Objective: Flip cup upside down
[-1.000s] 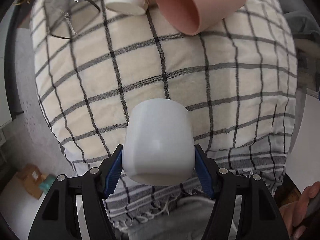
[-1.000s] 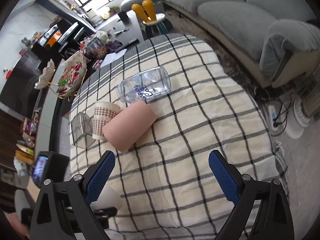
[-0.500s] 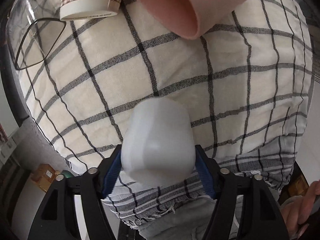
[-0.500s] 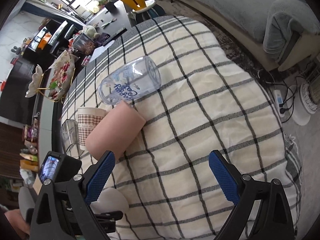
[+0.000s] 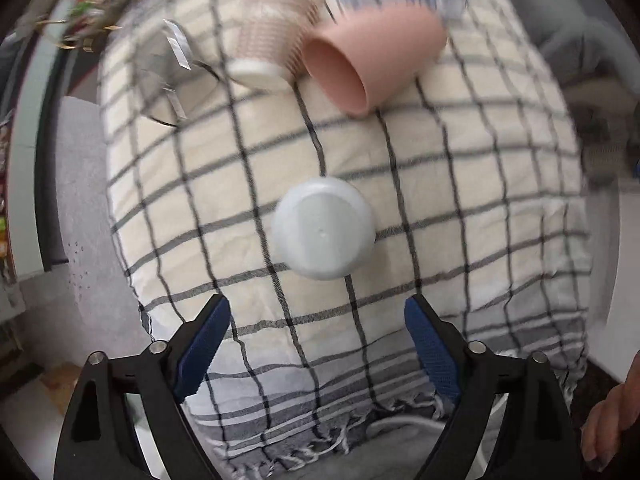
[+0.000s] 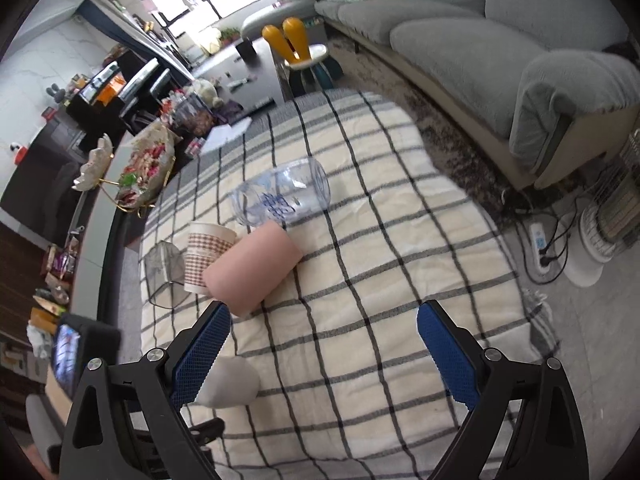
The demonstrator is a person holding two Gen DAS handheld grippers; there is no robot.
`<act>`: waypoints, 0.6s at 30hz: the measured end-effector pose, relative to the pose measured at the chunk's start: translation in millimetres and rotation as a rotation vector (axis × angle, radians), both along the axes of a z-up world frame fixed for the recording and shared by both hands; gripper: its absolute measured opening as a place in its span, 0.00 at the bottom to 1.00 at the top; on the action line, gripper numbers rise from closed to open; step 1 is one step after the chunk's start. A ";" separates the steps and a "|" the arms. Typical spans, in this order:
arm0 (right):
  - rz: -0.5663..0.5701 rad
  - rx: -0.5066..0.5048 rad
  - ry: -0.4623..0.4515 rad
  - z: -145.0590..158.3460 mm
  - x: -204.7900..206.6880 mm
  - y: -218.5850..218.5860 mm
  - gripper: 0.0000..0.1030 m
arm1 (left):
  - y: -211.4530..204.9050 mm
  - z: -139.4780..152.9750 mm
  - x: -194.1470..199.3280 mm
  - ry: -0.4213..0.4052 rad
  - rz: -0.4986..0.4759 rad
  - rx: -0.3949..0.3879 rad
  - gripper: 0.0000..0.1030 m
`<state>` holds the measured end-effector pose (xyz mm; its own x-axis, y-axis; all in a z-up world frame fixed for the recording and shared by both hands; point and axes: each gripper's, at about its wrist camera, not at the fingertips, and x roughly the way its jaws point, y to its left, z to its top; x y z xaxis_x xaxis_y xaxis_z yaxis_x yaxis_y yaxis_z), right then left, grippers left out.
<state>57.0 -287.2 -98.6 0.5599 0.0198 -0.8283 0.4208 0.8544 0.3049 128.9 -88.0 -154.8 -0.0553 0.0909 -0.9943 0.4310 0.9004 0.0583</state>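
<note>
A white cup (image 5: 324, 228) stands upside down on the checked cloth (image 5: 460, 184), its flat base facing up. My left gripper (image 5: 318, 344) is open and empty, pulled back from the cup toward the table's near edge. The cup also shows in the right wrist view (image 6: 230, 382), partly behind my right gripper's left finger. My right gripper (image 6: 322, 354) is open and empty above the cloth (image 6: 380, 280).
A pink cup (image 6: 252, 272) lies on its side beside a patterned paper cup (image 6: 206, 254), a clear glass (image 6: 162, 276) and a clear printed tumbler (image 6: 282, 198) on its side. A grey sofa (image 6: 500, 40) and a power strip (image 6: 540, 240) are to the right.
My left gripper has opened and let go of the white cup, which now stands upside down on the cloth. The gripper has drawn back. The right gripper has stayed open.
</note>
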 end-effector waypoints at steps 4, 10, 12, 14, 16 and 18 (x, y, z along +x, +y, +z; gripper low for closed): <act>0.031 -0.068 -0.044 19.4 -11.3 13.8 0.92 | 18.7 35.7 -15.0 -0.166 0.070 -0.069 0.88; 0.084 -0.182 -0.098 40.2 -27.0 38.7 0.92 | 34.3 74.4 -46.3 -0.461 0.085 -0.089 0.91; 0.090 -0.211 -0.117 44.4 -33.8 44.9 0.92 | 39.9 83.4 -55.3 -0.535 0.090 -0.098 0.92; 0.100 -0.234 -0.142 46.9 -40.5 50.3 0.92 | 43.9 92.5 -62.2 -0.608 0.104 -0.108 0.93; 0.111 -0.259 -0.164 47.8 -46.8 56.0 0.92 | 50.8 99.7 -70.9 -0.681 0.132 -0.115 0.98; 0.122 -0.279 -0.180 48.2 -52.1 61.9 0.92 | 57.6 103.1 -77.9 -0.726 0.165 -0.136 1.00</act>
